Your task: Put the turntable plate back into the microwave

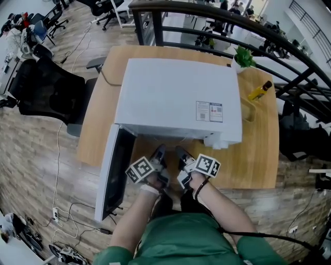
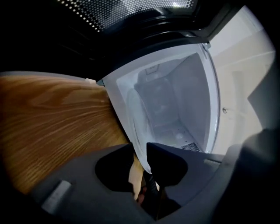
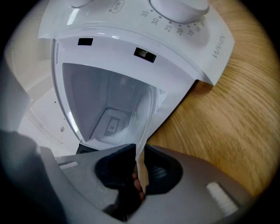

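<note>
The turntable plate [image 2: 175, 109] is a clear glass disc held in front of the white microwave [image 1: 176, 98]. The microwave's door [image 1: 111, 176] hangs open to the left. In the left gripper view my left gripper [image 2: 140, 151] is shut on the plate's near rim, and the pale cavity shows through the glass. The right gripper view shows my right gripper [image 3: 139, 153] shut on the plate [image 3: 105, 100] at another point of its rim. From the head view both grippers, left [image 1: 158, 156] and right [image 1: 181, 155], sit side by side just before the cavity opening; the plate itself is hardly visible there.
The microwave stands on a wooden table [image 1: 258, 155]. Its control panel with dials [image 3: 175, 8] is to the right of the opening. A yellow bottle [image 1: 258, 90] and a small plant [image 1: 243, 57] stand at the back right. A black chair [image 1: 46, 88] is left of the table.
</note>
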A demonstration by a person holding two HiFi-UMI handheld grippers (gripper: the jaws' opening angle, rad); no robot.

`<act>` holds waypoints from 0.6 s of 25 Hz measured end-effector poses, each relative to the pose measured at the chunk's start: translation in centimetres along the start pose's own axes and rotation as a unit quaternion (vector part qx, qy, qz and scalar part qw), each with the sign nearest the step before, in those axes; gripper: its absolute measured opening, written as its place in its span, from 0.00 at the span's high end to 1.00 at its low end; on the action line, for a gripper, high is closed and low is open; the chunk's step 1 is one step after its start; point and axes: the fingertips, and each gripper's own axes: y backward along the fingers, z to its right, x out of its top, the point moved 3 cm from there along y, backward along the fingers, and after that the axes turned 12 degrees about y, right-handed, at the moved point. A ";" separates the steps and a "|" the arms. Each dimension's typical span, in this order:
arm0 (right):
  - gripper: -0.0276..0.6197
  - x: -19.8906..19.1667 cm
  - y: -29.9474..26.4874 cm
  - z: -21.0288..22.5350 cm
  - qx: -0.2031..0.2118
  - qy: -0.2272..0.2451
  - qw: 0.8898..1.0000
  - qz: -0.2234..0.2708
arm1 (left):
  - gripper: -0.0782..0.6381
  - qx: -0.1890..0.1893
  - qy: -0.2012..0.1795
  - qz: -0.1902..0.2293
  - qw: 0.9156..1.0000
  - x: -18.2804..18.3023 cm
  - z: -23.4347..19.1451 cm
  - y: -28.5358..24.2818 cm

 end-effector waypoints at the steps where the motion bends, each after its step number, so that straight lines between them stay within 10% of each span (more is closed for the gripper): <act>1: 0.86 -0.1 0.0 0.0 0.002 0.002 1.000 -0.002 | 0.75 0.000 0.000 0.001 1.000 0.1 0.0 -0.2; 15: 0.86 -1.6 1.6 -0.2 0.002 0.019 1.000 -0.017 | 0.75 0.009 -0.004 0.010 1.000 2.0 0.7 -2.6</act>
